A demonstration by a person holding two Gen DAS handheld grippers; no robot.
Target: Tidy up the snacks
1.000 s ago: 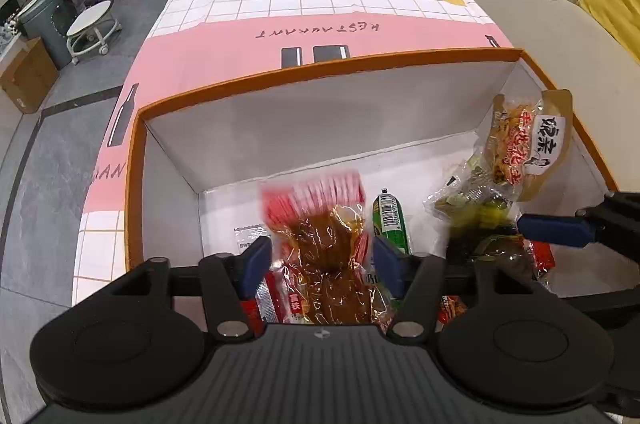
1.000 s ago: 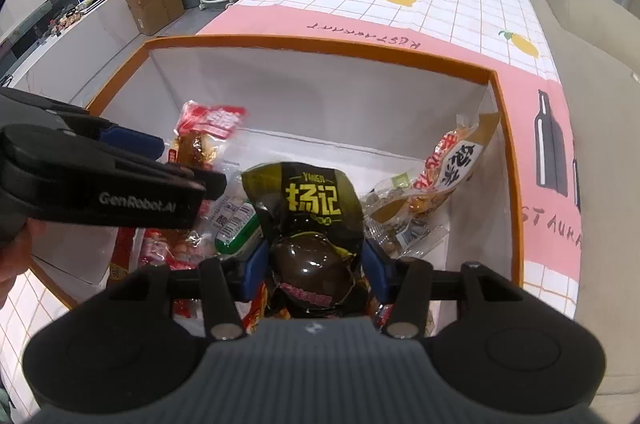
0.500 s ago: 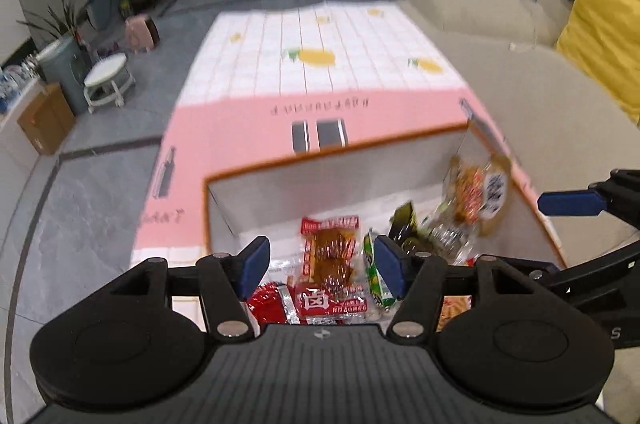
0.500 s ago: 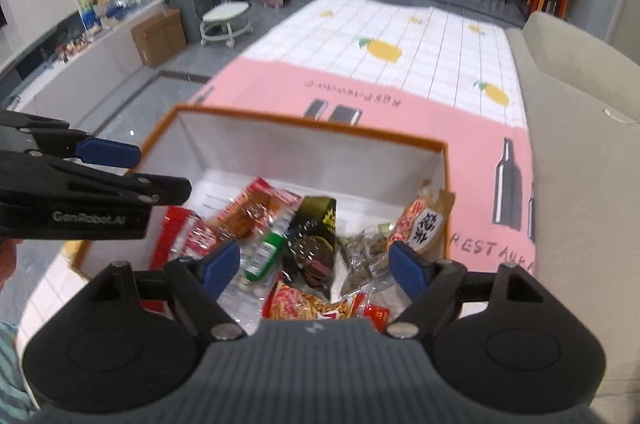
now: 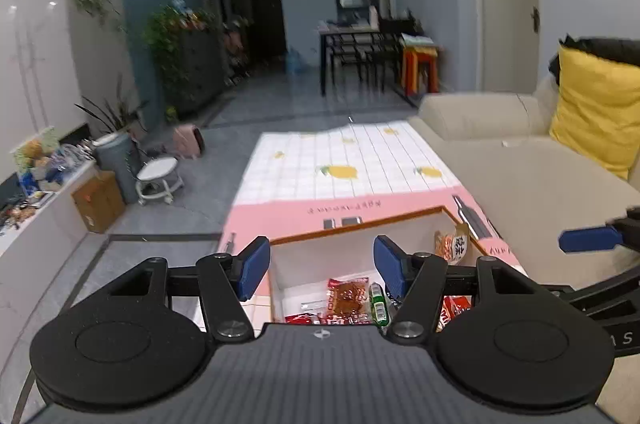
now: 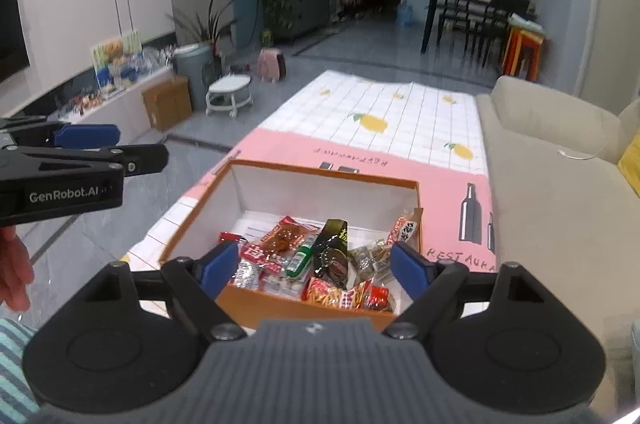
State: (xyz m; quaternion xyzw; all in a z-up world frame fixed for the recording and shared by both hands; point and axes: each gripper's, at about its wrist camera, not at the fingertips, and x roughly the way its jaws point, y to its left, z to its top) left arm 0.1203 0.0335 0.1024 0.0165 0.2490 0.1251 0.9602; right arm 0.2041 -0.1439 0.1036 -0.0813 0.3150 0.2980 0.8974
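snacks [image 6: 320, 260] lie heaped in the orange box [image 6: 296, 306] on the table [image 6: 400, 120]. left tool [image 5: 320, 270] and right tool [image 6: 316, 270] spread, empty, above. risk: loose packets, possibly overlapping, could snag together on regrasp.

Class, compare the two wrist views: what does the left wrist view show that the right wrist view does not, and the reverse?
Only the left wrist view shows the yellow cushion in full on the sofa. Only the right wrist view shows the box's near orange wall, the black snack packet and the person's hand. Both show the snack box, the green packet and open, empty grippers.
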